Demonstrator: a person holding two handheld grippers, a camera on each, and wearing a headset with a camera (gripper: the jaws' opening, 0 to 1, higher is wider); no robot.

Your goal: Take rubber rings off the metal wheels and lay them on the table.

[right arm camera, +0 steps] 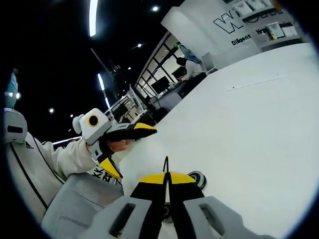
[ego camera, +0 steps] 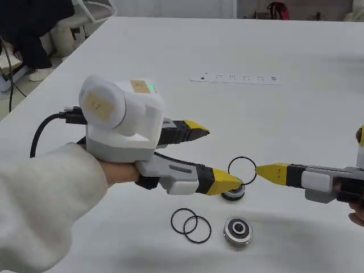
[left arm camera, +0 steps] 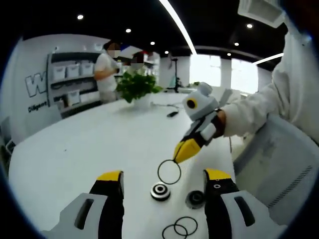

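My right gripper [ego camera: 264, 170] comes in from the right, shut on a thin black rubber ring [ego camera: 242, 170] that it holds just above the white table [ego camera: 267, 51]. The right gripper view has that ring [right arm camera: 166, 163] edge-on between the shut yellow tips [right arm camera: 167, 177]. My left gripper [ego camera: 219, 157] stands open, its lower jaw tip resting over a metal wheel [ego camera: 234, 194]. A second wheel [ego camera: 237, 231] lies nearer, beside two loose overlapping rings [ego camera: 191, 224]. In the left gripper view the held ring [left arm camera: 169, 172] hangs past my open jaws, above a wheel [left arm camera: 160, 191].
A white power strip [ego camera: 236, 78] lies flat further back on the table. A black cable [ego camera: 44, 128] trails off the left gripper. People [left arm camera: 106, 69] and a potted plant [left arm camera: 137, 87] stand beyond the table's far end.
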